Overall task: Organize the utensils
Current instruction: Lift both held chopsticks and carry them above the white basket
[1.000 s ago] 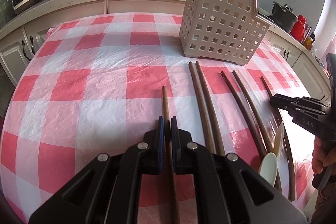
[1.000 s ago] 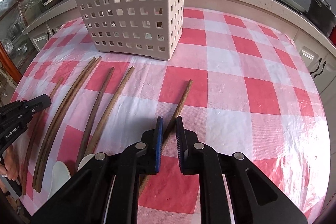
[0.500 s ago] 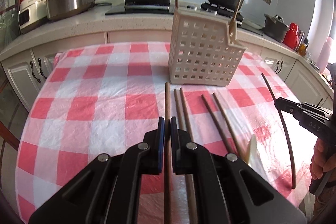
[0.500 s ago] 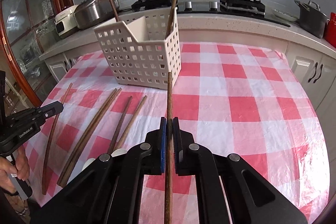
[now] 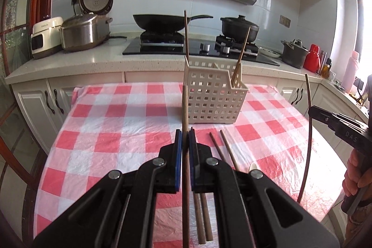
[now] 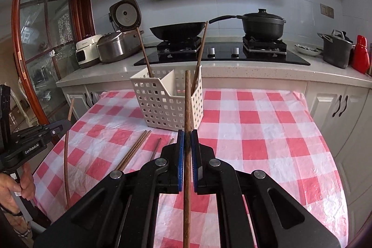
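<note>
While clamped, chopstick [image 5: 185,113] juts forward between left gripper [image 5: 185,138] pads

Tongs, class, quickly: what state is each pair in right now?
Left tongs: shut on a wooden chopstick.
Right tongs: shut on another chopstick.

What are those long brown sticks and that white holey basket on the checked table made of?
The sticks, apparently chopsticks, look like dark wood: brown, matte, with a faint grain. The basket looks like moulded plastic: cream, smooth, with even square holes. The checked cloth is probably thin plastic sheeting, since it is glossy and crinkled.
</note>
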Demonstrator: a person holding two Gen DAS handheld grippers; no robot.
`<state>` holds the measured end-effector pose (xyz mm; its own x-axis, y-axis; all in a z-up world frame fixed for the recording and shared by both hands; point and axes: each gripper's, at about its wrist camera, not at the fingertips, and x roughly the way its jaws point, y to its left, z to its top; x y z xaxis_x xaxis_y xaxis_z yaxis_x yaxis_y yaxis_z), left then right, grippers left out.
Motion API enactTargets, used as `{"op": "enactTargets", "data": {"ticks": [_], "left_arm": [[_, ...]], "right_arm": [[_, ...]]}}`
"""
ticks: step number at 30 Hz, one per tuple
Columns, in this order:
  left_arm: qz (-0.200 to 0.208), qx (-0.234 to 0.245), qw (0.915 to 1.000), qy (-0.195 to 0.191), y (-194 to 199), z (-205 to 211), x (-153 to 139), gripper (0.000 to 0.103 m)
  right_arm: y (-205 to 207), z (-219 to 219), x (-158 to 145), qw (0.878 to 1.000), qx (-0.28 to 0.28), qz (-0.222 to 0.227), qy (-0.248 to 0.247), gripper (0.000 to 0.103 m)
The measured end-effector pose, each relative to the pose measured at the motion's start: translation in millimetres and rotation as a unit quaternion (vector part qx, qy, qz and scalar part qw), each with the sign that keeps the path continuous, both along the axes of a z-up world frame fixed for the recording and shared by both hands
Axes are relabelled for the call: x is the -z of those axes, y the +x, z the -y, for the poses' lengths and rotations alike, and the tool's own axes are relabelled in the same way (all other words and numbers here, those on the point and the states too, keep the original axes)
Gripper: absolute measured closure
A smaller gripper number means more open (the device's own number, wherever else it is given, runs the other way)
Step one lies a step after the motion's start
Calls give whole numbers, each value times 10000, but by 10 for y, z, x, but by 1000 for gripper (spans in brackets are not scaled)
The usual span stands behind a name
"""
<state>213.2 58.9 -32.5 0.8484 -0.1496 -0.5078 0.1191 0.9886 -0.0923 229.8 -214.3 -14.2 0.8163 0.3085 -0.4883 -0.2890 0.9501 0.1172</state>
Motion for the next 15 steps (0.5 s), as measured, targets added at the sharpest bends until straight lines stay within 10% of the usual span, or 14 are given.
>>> {"op": "enactTargets", "data": {"ticks": [15], "left_arm": [[851, -193, 9960, 173, -476, 27, -372, 97]], "right_arm": [[-380, -8, -247, 9988, -148, 470, -76, 97]]}}
